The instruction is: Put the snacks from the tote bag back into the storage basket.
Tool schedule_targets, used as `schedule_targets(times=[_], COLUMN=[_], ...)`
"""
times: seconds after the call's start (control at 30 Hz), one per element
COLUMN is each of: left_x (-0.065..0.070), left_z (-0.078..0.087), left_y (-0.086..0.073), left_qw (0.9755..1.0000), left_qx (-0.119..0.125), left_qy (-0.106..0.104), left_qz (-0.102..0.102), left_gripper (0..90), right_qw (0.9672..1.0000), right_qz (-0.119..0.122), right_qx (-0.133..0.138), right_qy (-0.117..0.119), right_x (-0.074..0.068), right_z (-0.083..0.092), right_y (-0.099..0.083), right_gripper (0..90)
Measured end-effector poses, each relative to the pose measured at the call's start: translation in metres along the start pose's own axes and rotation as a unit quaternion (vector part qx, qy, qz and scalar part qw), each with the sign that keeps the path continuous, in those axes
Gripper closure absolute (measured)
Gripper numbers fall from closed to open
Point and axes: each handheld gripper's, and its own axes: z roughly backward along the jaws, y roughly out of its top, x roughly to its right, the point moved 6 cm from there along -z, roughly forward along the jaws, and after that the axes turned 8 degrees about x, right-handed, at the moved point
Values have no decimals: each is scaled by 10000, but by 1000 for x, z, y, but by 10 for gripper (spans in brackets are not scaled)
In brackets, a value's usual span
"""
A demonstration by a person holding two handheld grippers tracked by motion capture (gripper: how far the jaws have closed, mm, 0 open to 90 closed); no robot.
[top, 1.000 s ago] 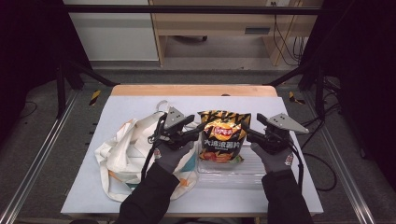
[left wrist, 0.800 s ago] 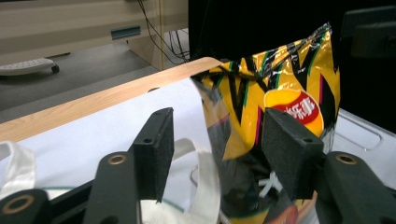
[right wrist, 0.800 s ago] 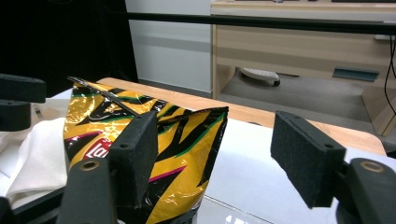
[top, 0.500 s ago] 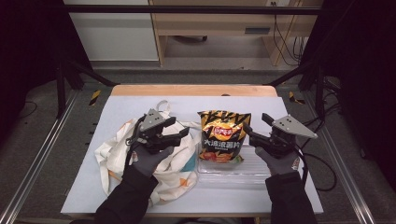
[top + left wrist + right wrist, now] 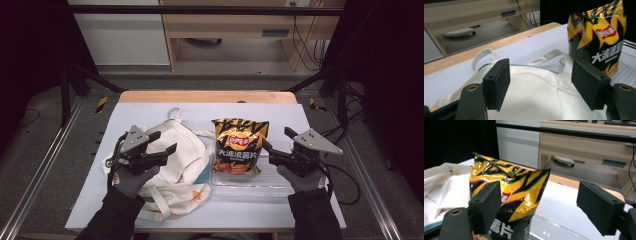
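Behind right claw pad, chip bag logo partly hidden, btm cut off.

Table top evenly and brightly lit from above; surroundings left near black at both sides of high view. Shadows soft and short under cloth bag and chip bag. Slight softness and coarse grain seen across high view. Glare noted on chip bag foil in right gripper view, small highlights on clear tray. Near pads rendered slightly soft in left gripper view, background furniture out of focus. Lines bent mildly toward edges of gripper views.
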Motion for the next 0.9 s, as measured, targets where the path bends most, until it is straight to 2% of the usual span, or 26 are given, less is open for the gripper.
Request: schedule_targets(times=[0.17,0.4,0.53,0.9], left_x=[-10,-15,-20,-34], left_z=[13,23,31,42], left_y=[-10,-26,-32,-47], left_qw=[10000,9999,9997,9989], left_qx=[10,-86,-61,-141], left_qy=[87,101,188,356], left_qz=[26,41,109,268], left_gripper=[293,286,286,291], right_qw=[10000,9999,9999,9999], right_qz=[75,136,99,24], right_qx=[-47,-58,-9,-106], right_qy=[11,18,28,-33], right_x=[2,4,5,13], right_z=[3,10,16,22], right_y=[-8,-13,-15,-28], right_gripper=[182,164,162,161])
